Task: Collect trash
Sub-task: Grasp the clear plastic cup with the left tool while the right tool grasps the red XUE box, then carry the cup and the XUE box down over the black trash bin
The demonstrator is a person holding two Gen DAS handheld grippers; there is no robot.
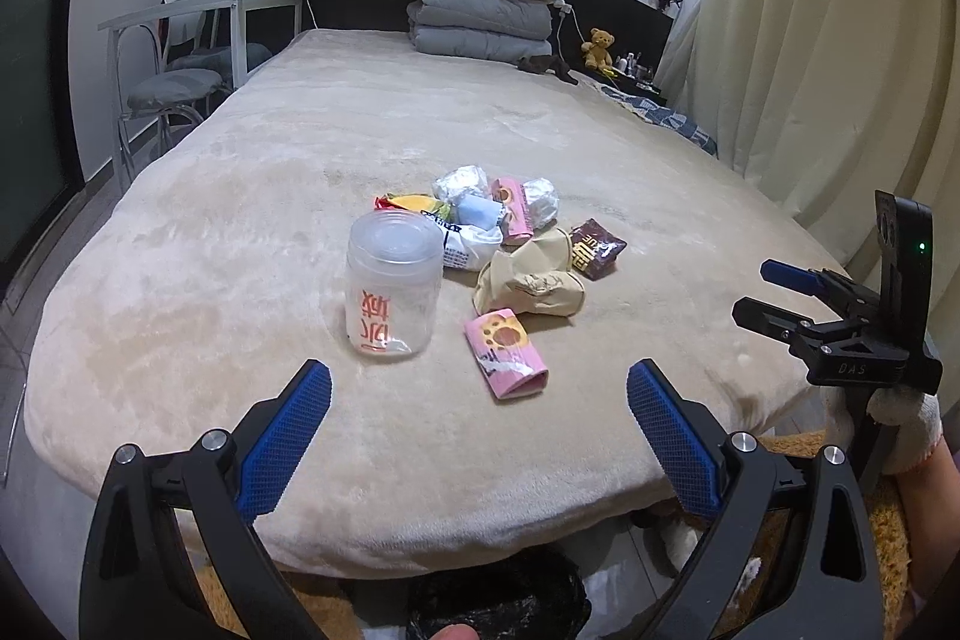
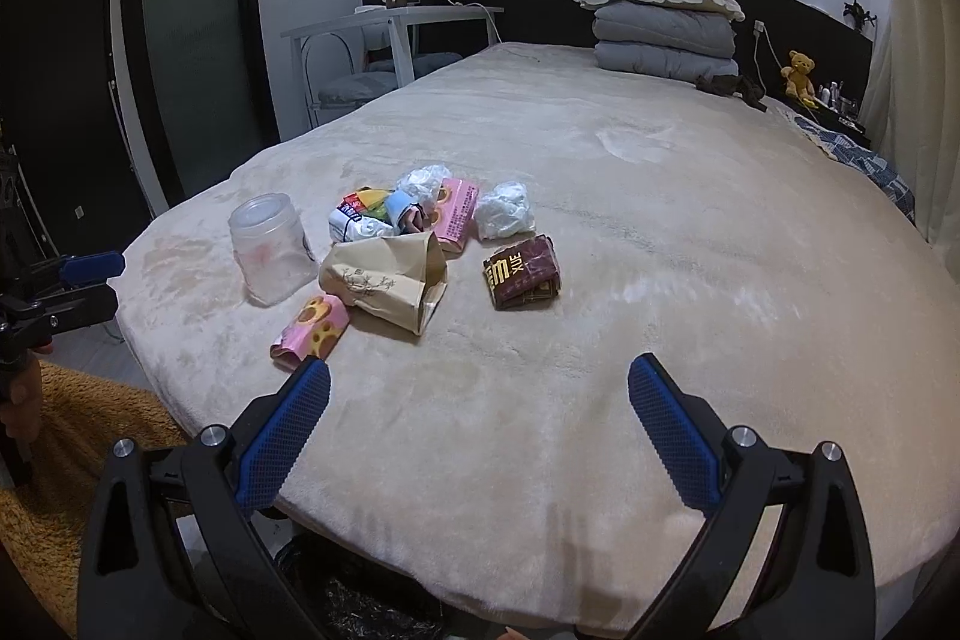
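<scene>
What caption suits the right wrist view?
Open right gripper faces crumpled wrappers, a brown paper bag and a clear plastic jar.

both wrist views face headboard — share trash pile [image 1: 504, 244]

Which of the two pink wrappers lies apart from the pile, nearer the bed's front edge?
The pink wrapper in front of the crumpled brown paper bag. The other pink wrapper is behind the bag, among the pile.
</scene>
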